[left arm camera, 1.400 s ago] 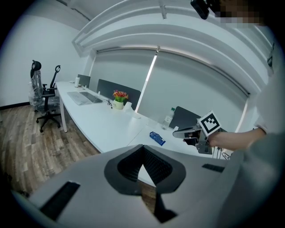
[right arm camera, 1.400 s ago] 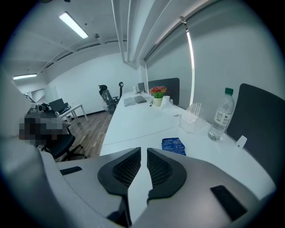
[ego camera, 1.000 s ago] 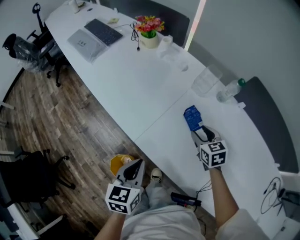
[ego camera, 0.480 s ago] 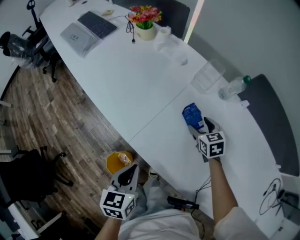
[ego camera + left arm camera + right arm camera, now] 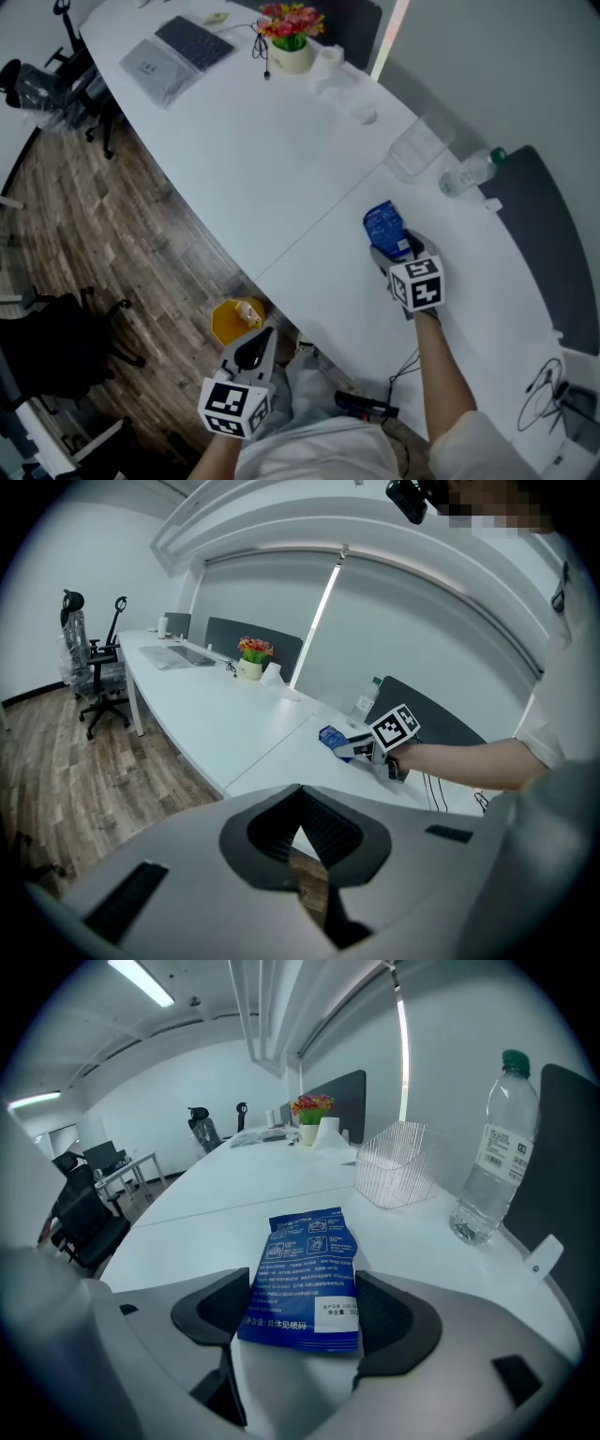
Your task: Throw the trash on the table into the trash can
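A blue snack packet [image 5: 383, 228] lies flat on the white table [image 5: 281, 178]. My right gripper [image 5: 392, 248] rests on the table with its jaws on either side of the packet's near end [image 5: 306, 1274]. The jaws are opening and the pads do not press on it. A yellow trash can [image 5: 234, 322] with some trash inside stands on the wooden floor by the table's edge. Just in front of the can my left gripper [image 5: 255, 345] hangs shut and empty. In the left gripper view, the packet [image 5: 330, 736] and right gripper [image 5: 356, 750] show beyond its jaws.
A clear plastic basket [image 5: 416, 150] and a lying water bottle [image 5: 469, 172] sit behind the packet. A flower pot [image 5: 291, 37] and a laptop [image 5: 173, 56] are at the table's far end. Office chairs [image 5: 47, 89] stand on the floor at left. Cables [image 5: 544, 389] lie at right.
My right gripper has slid forward around the packet's near end and its jaws have widened. The left gripper has drifted a little left and nearer to me.
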{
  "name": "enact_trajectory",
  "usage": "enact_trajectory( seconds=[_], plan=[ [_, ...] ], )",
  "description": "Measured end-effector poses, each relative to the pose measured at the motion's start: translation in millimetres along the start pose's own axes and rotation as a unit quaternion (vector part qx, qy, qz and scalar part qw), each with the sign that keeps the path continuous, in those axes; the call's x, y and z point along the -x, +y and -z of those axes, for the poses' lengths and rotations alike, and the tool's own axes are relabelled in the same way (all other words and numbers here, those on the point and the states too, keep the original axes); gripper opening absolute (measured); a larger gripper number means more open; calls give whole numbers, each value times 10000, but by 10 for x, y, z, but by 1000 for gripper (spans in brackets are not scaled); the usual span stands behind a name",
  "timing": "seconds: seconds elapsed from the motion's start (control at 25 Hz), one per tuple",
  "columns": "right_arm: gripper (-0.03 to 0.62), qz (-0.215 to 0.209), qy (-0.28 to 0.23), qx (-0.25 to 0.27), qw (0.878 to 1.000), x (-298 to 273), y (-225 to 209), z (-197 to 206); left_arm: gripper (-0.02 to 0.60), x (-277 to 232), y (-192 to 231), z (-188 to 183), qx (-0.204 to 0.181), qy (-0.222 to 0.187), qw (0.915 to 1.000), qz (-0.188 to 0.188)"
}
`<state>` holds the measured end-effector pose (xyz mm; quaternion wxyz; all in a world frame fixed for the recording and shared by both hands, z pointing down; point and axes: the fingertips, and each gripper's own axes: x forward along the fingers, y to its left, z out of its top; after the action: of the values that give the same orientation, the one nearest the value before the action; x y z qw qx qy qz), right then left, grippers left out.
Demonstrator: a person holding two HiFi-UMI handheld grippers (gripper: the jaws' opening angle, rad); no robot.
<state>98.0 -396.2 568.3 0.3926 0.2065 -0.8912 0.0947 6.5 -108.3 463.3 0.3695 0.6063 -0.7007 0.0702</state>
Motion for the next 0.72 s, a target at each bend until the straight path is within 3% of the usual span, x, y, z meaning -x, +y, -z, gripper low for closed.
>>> enact_trajectory(
  seconds=[0.72],
  plan=[
    [342,-331,-154,7,9993,336,349,-103,0,318,6,-77,63,-328,9994,-114]
  ],
)
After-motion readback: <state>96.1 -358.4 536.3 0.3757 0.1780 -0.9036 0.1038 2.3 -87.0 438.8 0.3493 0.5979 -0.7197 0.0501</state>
